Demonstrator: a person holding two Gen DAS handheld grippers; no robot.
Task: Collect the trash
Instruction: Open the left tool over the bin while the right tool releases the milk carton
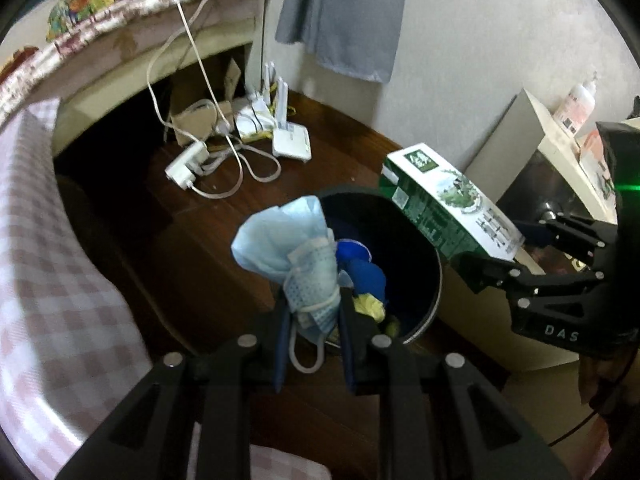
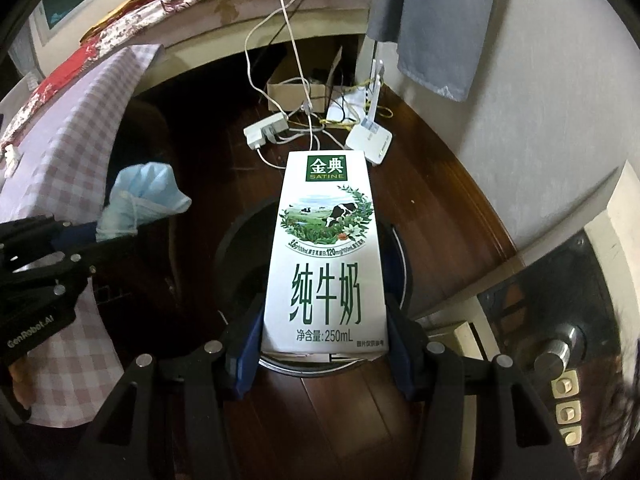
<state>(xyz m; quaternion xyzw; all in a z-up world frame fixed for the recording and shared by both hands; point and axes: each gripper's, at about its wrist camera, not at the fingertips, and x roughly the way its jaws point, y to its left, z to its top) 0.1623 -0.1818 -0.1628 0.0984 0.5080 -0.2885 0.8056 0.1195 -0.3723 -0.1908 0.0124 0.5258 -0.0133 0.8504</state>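
While the wooden floor [image 2: 432, 184] carries a router [image 2: 369, 139] and power strip [image 2: 265, 130] at the far side, a dark bin [image 1: 432, 280] stands near the middle. Right gripper [image 2: 324, 344] clamps a milk carton [image 2: 326, 256] above the bin mouth. Left gripper [image 1: 312, 312], nearly closed, pinches a crumpled blue face mask [image 1: 284, 240] over the bin's left rim.

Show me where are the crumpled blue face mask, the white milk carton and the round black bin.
crumpled blue face mask [image 1: 280, 236], left wrist view, bunched middle
white milk carton [image 2: 326, 256], right wrist view, front face
round black bin [image 1: 434, 276], left wrist view, right rim
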